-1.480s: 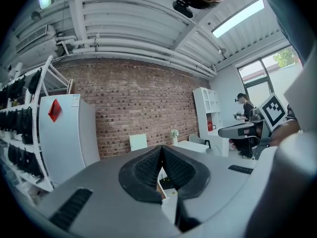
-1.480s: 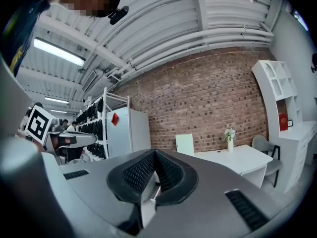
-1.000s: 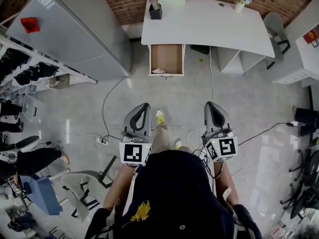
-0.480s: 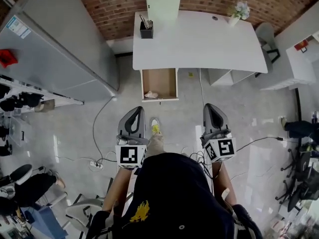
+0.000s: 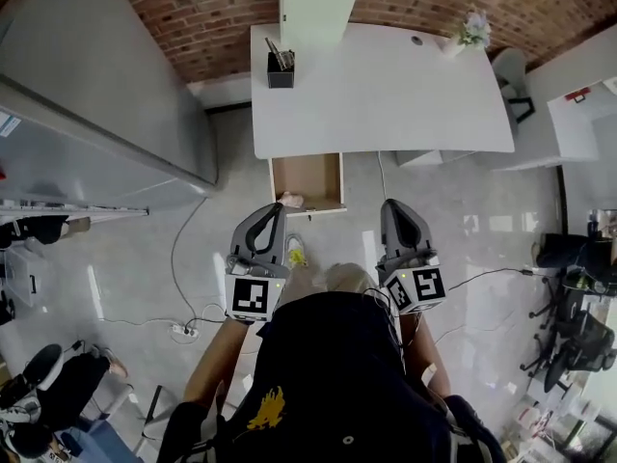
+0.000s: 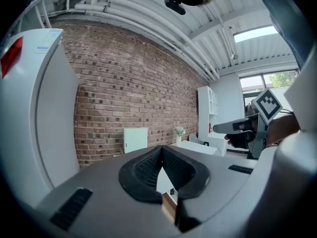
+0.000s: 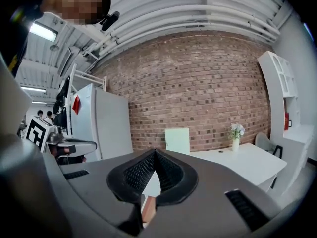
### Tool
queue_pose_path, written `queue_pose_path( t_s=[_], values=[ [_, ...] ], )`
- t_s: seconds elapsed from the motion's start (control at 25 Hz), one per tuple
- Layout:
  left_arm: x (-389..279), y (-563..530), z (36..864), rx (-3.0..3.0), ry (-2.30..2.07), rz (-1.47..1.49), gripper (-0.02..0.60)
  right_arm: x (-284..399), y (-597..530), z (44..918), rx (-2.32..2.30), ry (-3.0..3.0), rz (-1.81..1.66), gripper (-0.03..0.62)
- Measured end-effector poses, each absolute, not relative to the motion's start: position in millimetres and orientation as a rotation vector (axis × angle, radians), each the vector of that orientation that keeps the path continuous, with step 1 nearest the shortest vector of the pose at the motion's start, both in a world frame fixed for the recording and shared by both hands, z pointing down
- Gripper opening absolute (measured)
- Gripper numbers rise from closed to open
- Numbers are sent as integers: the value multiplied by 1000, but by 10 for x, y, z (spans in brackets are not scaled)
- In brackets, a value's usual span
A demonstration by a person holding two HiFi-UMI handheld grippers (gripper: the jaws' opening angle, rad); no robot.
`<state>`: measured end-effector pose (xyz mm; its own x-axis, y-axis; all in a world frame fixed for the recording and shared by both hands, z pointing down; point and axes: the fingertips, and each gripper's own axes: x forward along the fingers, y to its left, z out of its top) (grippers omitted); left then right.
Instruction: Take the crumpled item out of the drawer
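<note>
Since earlier, the drawer (image 5: 313,174) seems nearer the closed left claw (image 5: 273,210).

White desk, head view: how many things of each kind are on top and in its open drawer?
black pen holder: 1
pale green upright panel: 1
white vase of flowers: 1
small dark round object: 1
crumpled pale item in brown open drawer: 1
Total: 5
</note>
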<state>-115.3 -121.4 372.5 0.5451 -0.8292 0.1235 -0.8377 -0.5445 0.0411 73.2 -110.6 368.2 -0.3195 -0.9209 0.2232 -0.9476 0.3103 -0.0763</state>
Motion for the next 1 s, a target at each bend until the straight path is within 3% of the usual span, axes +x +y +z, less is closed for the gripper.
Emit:
queue_pose_path(
  t_s=[0.2, 0.84, 1.0],
  values=[
    [-1236, -1444, 3934, 2662, -1438, 191, 17, 683, -1331, 3873, 1732, -2422, 347, 25],
    [-876, -1655, 5709, 2413, -1254, 612, 23, 474, -1766, 4718, 1435, -2481, 286, 25],
    [-944, -1782, 6318, 2229, -1247, 670, 101, 471, -1871, 5195, 1369, -2449, 248, 25]
  ],
)
